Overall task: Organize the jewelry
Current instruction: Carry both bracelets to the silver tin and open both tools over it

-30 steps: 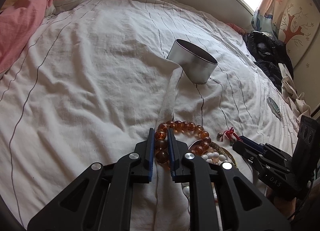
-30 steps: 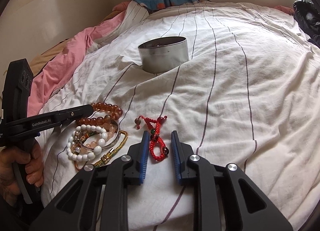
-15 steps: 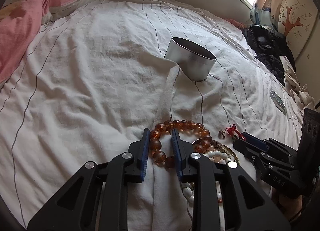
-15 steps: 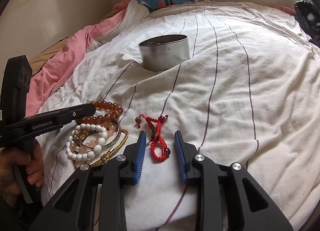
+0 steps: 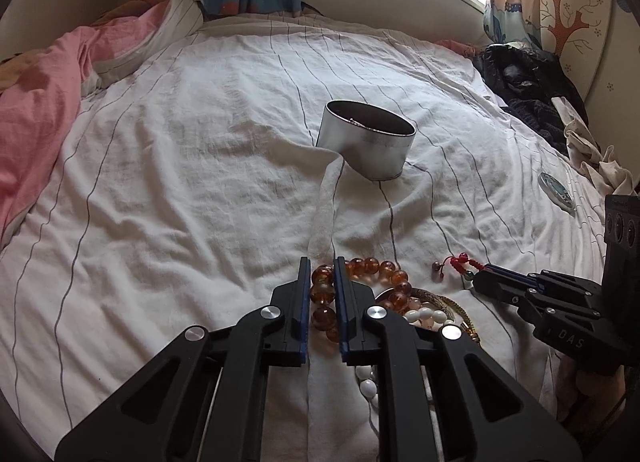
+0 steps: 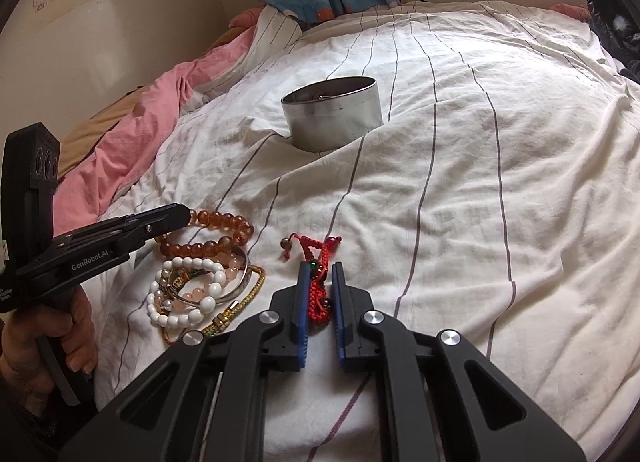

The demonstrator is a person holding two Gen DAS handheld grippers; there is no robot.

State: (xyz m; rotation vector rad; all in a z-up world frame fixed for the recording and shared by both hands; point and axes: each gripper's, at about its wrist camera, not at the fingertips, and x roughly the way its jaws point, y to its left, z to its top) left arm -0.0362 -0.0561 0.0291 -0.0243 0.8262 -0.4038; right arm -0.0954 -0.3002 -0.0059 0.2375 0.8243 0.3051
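On the bed's white striped sheet (image 5: 192, 190), the left gripper (image 5: 322, 294) has its jaws narrowed around one side of the amber bead bracelet (image 5: 362, 274); the blue pads sit against the beads on either side, so the jaws are clamped on that strand, which lies on the sheet. In the right wrist view the same gripper (image 6: 176, 218) reaches in from the left, its tip over the amber bead bracelet (image 6: 216, 234). The right gripper (image 6: 320, 294) has its jaws drawn in close around the red cord bracelet (image 6: 316, 278), with the pads pressing the braided cord between them; the cord's knotted ends and small beads extend forward past the fingertips onto the sheet. Just left of the red cord lies a heap of further jewelry: one white bead bracelet (image 6: 188, 294), one pale pink bead bracelet (image 6: 228, 266), one silver bangle (image 6: 236, 282) and one gold braided chain (image 6: 244, 298), overlapping each other and touching the amber strand. One round metal tin (image 6: 332, 118), open at the top, stands farther up the bed, well apart from the heap; its contents cannot be made out. One pink quilt (image 5: 36, 110) is bunched along the left edge of the bed.
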